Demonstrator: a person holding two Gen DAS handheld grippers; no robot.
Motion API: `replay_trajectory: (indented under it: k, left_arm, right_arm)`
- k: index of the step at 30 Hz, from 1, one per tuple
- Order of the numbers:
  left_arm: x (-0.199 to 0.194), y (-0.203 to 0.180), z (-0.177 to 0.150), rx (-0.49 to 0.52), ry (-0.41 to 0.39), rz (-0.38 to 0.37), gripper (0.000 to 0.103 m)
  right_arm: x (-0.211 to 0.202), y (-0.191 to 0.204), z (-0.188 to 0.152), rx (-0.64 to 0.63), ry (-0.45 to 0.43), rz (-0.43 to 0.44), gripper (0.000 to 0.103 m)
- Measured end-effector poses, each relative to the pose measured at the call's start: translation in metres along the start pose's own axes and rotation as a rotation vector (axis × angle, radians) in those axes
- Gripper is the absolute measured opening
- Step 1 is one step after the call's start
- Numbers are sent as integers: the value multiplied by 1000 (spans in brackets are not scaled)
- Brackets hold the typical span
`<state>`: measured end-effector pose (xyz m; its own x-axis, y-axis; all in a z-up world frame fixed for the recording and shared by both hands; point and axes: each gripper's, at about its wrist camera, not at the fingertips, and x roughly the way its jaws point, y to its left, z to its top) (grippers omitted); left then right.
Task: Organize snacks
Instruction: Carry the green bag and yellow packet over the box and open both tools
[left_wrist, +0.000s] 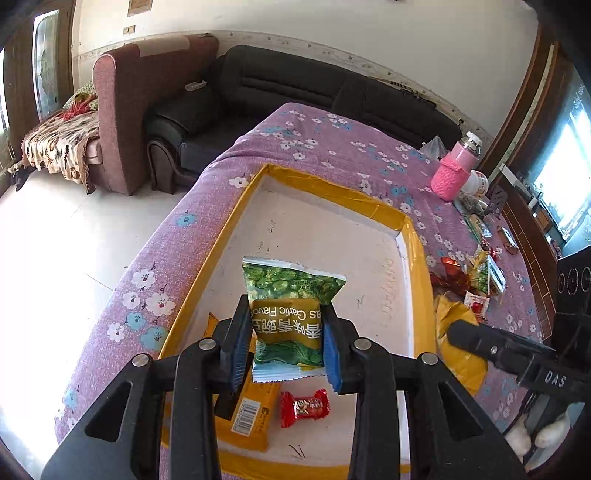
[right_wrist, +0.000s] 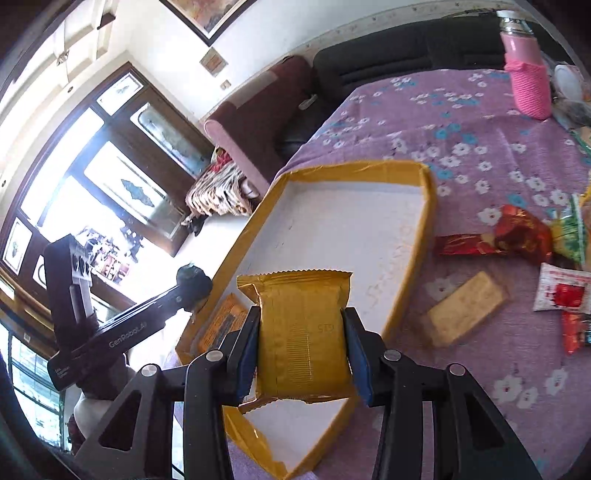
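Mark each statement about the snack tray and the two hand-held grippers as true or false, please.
1. The left hand-held gripper holds a green garlic-flavour snack packet. True.
2. The right hand-held gripper is empty. False: it grips a gold wrapped snack.
3. A red wrapped candy lies in the yellow-rimmed tray. True.
4. The pink bottle stands inside the tray. False: it stands on the floral cloth, beyond the tray.

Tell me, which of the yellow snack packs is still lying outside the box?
The yellow bar on the purple cloth, right of the box. The other two differ: one pack is clamped in the right gripper, another lies inside the box.
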<state>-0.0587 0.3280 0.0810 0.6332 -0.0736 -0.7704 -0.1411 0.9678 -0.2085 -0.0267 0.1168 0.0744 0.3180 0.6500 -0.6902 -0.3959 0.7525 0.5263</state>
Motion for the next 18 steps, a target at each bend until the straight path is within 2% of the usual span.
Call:
replay_trajectory:
  k: [8, 14, 18]
  left_arm:
    - [44, 18, 8, -30, 83, 24, 32]
    - [54, 26, 13, -75, 96, -4, 32]
    - [50, 31, 13, -97, 89, -21, 38]
  right_arm:
    - [64, 23, -4, -46, 121, -37, 43]
    - [81, 33, -5, -75, 146, -53, 43]
    - [85, 34, -3, -77, 150, -62, 46]
